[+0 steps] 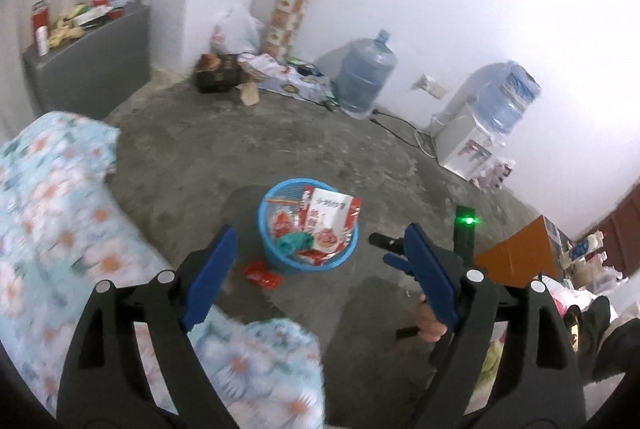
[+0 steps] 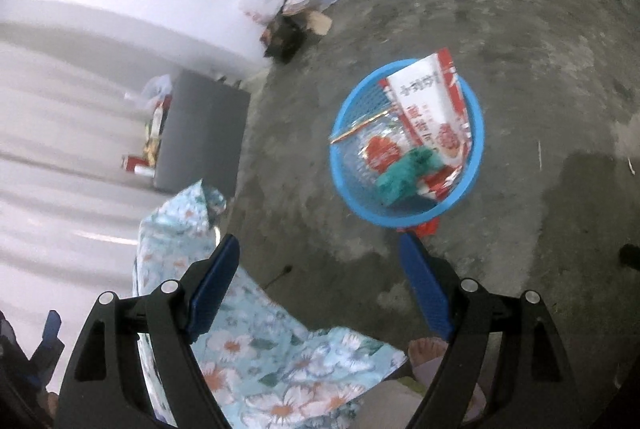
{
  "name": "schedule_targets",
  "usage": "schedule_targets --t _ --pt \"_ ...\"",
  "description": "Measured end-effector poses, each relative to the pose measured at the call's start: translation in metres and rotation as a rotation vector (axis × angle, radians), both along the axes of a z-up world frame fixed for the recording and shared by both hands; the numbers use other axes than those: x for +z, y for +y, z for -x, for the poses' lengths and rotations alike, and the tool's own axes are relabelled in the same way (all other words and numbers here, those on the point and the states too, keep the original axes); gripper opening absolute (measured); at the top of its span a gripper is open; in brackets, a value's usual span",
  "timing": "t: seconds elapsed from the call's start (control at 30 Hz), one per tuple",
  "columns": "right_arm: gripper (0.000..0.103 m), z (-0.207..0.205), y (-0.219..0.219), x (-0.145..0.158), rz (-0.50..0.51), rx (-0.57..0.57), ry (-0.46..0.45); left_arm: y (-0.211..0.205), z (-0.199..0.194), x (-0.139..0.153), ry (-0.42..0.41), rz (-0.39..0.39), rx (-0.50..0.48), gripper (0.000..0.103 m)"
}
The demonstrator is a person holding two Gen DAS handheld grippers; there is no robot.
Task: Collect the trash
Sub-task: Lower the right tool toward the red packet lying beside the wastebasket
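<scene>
Left hand-held gripper [image 1: 320, 249] and right hand-held gripper [image 2: 320, 257]: jaws apart, empty, above the blue trash basket [image 2: 478, 133] holding snack wrappers [image 2: 428, 109].

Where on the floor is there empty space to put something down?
The widest bare concrete lies beyond the blue basket, stretching toward the water jug and the water dispenser. Right of the basket is bare too. It is crowded along the wall by the black box, and a red wrapper lies beside the basket.
</scene>
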State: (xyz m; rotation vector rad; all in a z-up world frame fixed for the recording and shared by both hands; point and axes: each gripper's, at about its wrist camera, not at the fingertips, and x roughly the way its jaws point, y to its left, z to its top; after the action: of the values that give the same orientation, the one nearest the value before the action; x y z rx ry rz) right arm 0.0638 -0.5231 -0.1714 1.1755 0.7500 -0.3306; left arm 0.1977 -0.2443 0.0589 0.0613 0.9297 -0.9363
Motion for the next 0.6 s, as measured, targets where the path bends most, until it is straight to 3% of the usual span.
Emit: schedule_targets --t 0.4,0.6 --pt "0.08 -0.04 0.051 -0.001 0.017 0.19 0.025 0.122 0.03 0.014 -0.034 0.044 0.172 0.083" --pt "0.08 -0.062 0.061 -0.022 0.11 0.252 0.19 0.156 0.033 0.013 -0.031 0.041 0.229 0.083"
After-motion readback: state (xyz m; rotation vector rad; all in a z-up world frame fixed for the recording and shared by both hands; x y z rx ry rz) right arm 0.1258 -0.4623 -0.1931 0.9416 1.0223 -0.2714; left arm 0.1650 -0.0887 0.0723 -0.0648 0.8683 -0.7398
